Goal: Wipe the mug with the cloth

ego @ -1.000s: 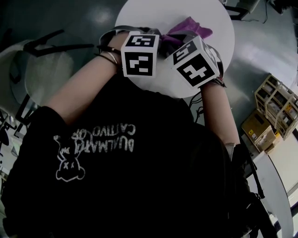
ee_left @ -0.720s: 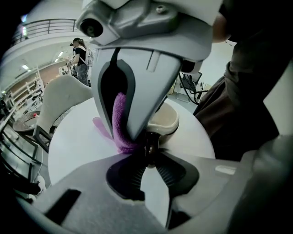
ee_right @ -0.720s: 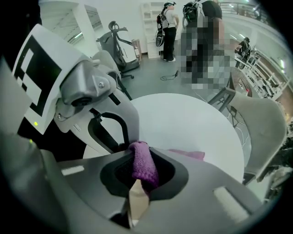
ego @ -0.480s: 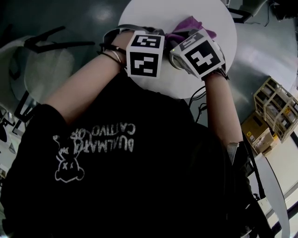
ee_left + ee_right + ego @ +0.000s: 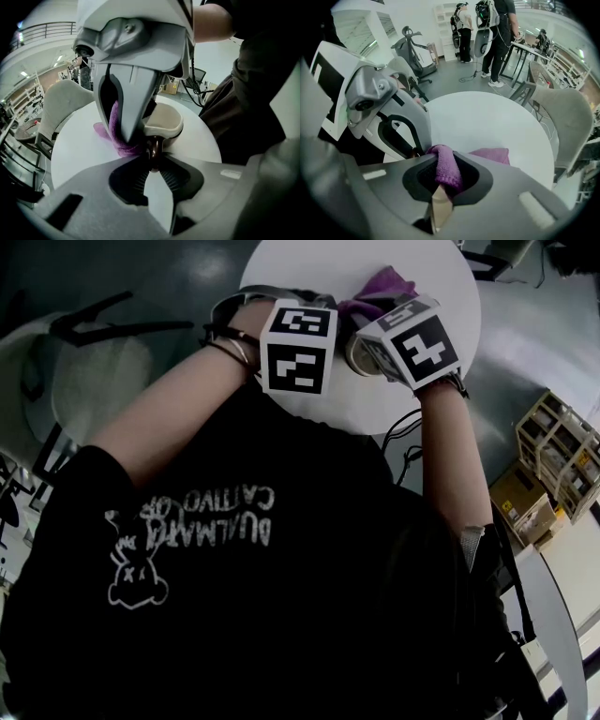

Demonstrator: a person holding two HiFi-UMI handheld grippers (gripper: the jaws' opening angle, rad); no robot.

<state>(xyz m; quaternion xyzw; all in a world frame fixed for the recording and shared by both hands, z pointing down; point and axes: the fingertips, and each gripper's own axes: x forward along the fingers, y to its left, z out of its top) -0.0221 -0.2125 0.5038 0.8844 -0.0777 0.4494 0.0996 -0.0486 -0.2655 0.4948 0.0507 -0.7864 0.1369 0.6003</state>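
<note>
Across the round white table (image 5: pixel 441 296), both your grippers have edged away from the near rim toward the middle in the last second. The right gripper (image 5: pixel 443 180) has rolled, so its marker cube faces more upward. I take that as a wiping stroke under way, not a regrip.

The cream ceramic mug (image 5: pixel 164 124) sits over the near part of the table, just ahead of your left gripper (image 5: pixel 152 157). I can't tell whether it rests there or is lifted.

Your right jaws are clamped on the purple knitted cloth (image 5: pixel 446 171); its free end lies on the table beyond.

Your left jaws pinch the mug's dark brown handle (image 5: pixel 153 146).
</note>
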